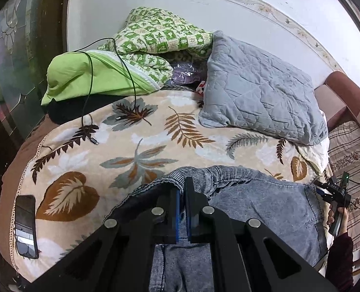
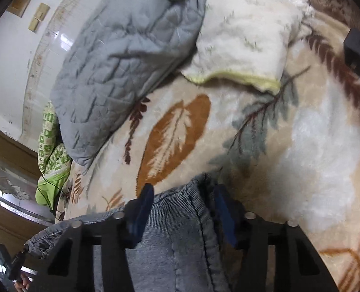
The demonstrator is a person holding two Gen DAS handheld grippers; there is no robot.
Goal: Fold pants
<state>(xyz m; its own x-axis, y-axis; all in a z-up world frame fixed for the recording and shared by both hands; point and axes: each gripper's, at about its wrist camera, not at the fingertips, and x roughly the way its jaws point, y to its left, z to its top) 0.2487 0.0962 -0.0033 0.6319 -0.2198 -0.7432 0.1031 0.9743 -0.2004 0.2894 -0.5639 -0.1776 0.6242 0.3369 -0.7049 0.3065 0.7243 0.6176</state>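
Blue-grey denim pants (image 1: 265,202) lie on a leaf-patterned blanket (image 1: 143,146) on a bed, waistband toward the pillows. My left gripper (image 1: 182,189) is shut on the left end of the ribbed waistband. My right gripper (image 2: 183,194) has the pants' waistband corner (image 2: 180,219) between its blue pads, with the jaws wide around the bunched cloth. The right gripper also shows at the pants' right edge in the left wrist view (image 1: 335,192).
A grey quilted pillow (image 1: 260,90) and green bedding (image 1: 131,56) lie at the head of the bed. A black cable (image 1: 89,112) crosses the blanket. A phone (image 1: 25,226) lies at the left edge. A cream blanket (image 2: 243,41) sits by the pillow.
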